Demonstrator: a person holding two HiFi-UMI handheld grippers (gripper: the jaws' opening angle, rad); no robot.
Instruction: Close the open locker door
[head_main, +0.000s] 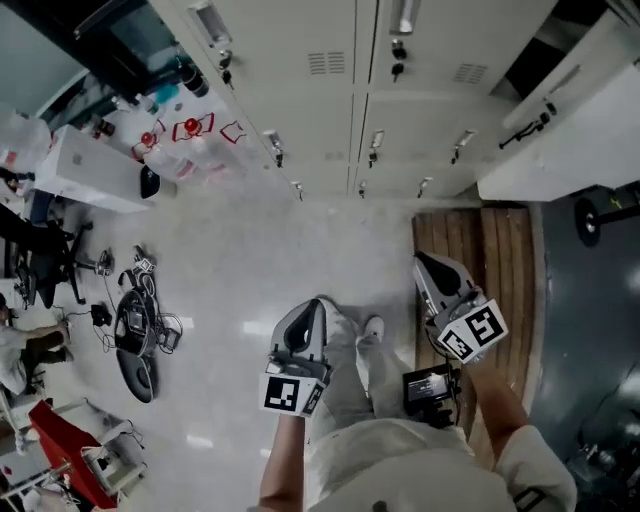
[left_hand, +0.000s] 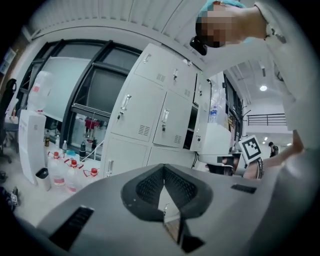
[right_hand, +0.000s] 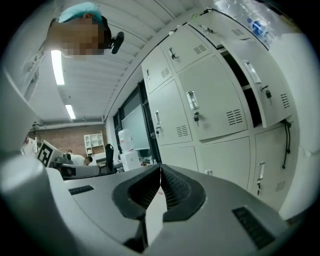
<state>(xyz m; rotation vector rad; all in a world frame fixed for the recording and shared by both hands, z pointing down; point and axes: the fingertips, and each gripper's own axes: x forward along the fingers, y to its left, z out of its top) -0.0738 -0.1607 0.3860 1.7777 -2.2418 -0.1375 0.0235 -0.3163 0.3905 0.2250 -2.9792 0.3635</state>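
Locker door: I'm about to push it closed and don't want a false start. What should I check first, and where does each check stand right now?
1. Open locker door found, swung out at the right end of the lockers: ok.
2. Right gripper shut with nothing between its jaws, fit for pushing: ok.
3. Left gripper shut with nothing between its jaws: ok.
4. A gripper touching the door: not ok; both are low by the person's legs, apart from it.
5. Nothing sticking out of the compartment behind the door: cannot tell; its inside is dark.
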